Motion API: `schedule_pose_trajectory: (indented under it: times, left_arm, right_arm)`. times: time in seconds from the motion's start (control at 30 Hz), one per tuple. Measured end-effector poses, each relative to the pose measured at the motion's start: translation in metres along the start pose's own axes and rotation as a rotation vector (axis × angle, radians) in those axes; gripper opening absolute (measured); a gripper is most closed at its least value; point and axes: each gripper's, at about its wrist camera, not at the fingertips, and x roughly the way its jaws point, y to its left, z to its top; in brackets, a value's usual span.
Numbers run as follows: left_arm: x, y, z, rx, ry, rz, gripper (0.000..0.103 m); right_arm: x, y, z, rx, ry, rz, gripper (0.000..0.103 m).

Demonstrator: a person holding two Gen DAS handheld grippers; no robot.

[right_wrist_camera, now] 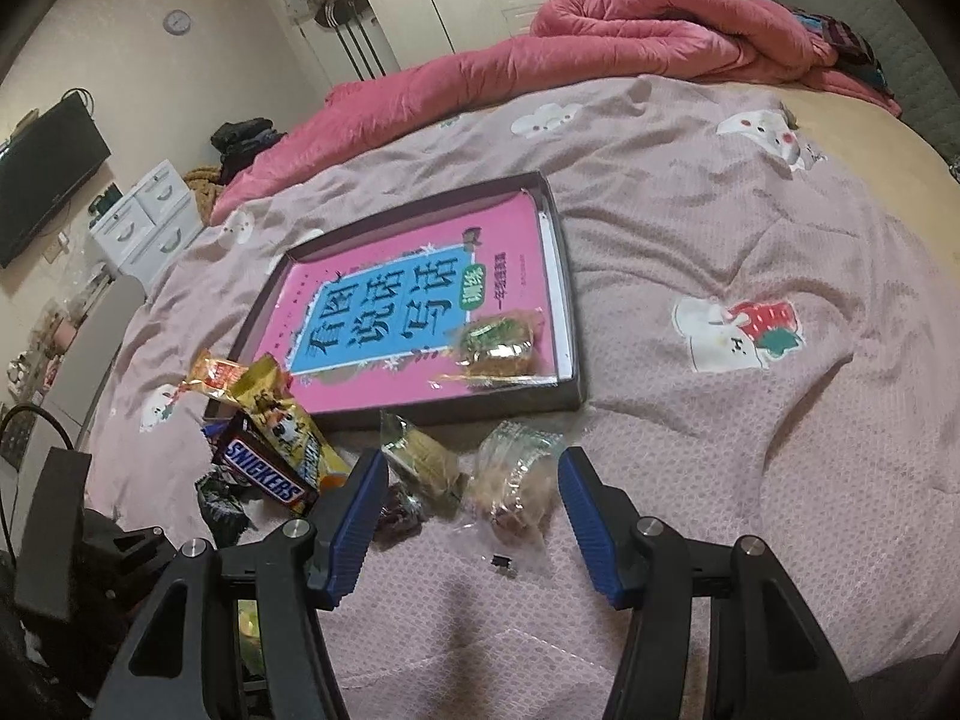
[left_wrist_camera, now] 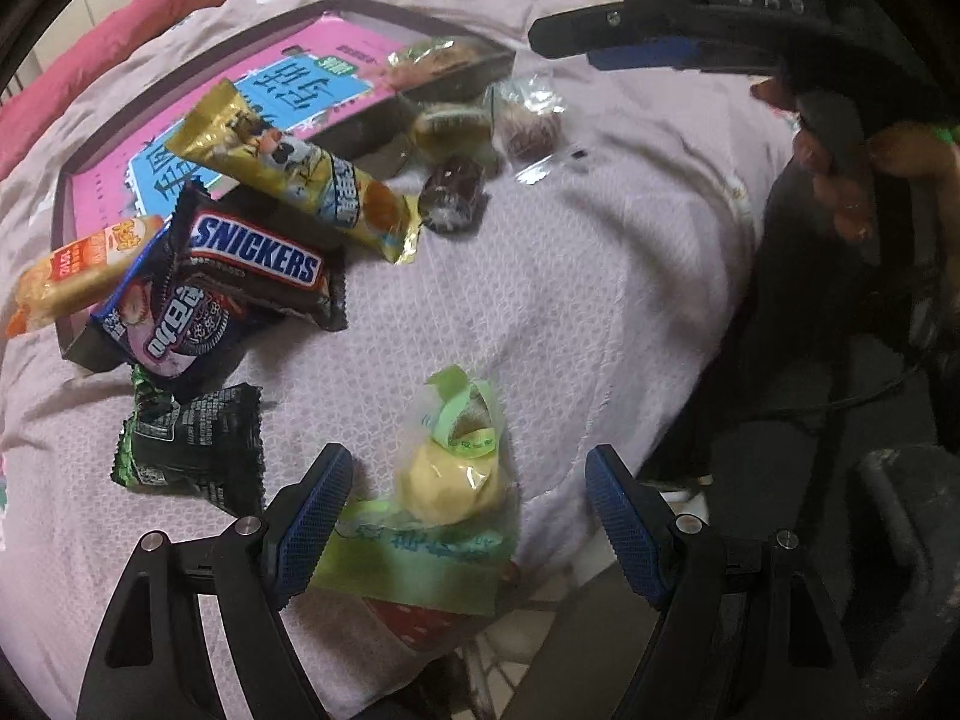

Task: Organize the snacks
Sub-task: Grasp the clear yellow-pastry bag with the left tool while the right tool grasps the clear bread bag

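So I've got both grippers out over the bed (right_wrist_camera: 690, 228), snacks scattered along the near edge of the shallow box (right_wrist_camera: 573, 360) with the pink book (right_wrist_camera: 384, 300) lying flat in it. Left gripper (left_wrist_camera: 468, 516) is wide open, holding nothing, with the yellow pastry in its clear-and-green wrapper (left_wrist_camera: 450, 480) sitting right between the fingers, so that looks like my next grab. Right gripper (right_wrist_camera: 471, 516) is open and empty too, with a clear-wrapped crumbly snack (right_wrist_camera: 516, 480) just ahead between its fingers. One wrapped cake (right_wrist_camera: 495, 345) is in the box already, which I take to be the drop-off spot. The Snickers (left_wrist_camera: 258, 252), Oreo pack (left_wrist_camera: 174, 318) and gold bar (left_wrist_camera: 288, 162) are piled ahead-left of the left gripper, half leaning on the box rim.
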Motion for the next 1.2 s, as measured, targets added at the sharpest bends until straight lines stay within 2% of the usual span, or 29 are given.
schedule_pose_trajectory:
  times: [0.1,0.27,0.47,0.53,0.6,0.83,1.0,1.2]
  left_arm:
    - [0.005,0.002,-0.001,-0.007,0.007,0.002,0.075]
    - [0.006,0.008,-0.001,-0.030,-0.005,0.015,0.054]
    - [0.006,0.012,-0.001,-0.040,-0.014,0.009,0.040]
    - [0.006,0.013,0.001,-0.042,-0.016,0.007,0.039]
    - [0.006,0.016,0.003,-0.052,-0.023,0.001,0.039]
    - [-0.006,0.032,0.006,-0.102,-0.076,-0.054,0.039]
    - [-0.021,0.036,0.005,-0.122,-0.134,-0.069,0.039]
    - [-0.041,0.037,0.004,-0.138,-0.201,-0.033,0.039]
  right_arm:
    - [0.007,-0.002,-0.002,0.007,0.032,-0.013,0.059]
    - [0.021,0.000,-0.006,-0.013,0.081,-0.037,0.059]
    - [0.040,-0.006,-0.006,0.026,0.120,-0.034,0.044]
    - [0.045,-0.013,-0.004,0.063,0.122,-0.024,0.040]
    - [0.050,-0.018,-0.002,0.091,0.125,-0.008,0.039]
    - [0.050,-0.013,-0.002,0.062,0.119,-0.012,0.036]
    - [0.031,-0.018,-0.001,0.081,0.064,0.003,0.036]
    - [0.010,-0.019,0.002,0.094,0.000,0.019,0.036]
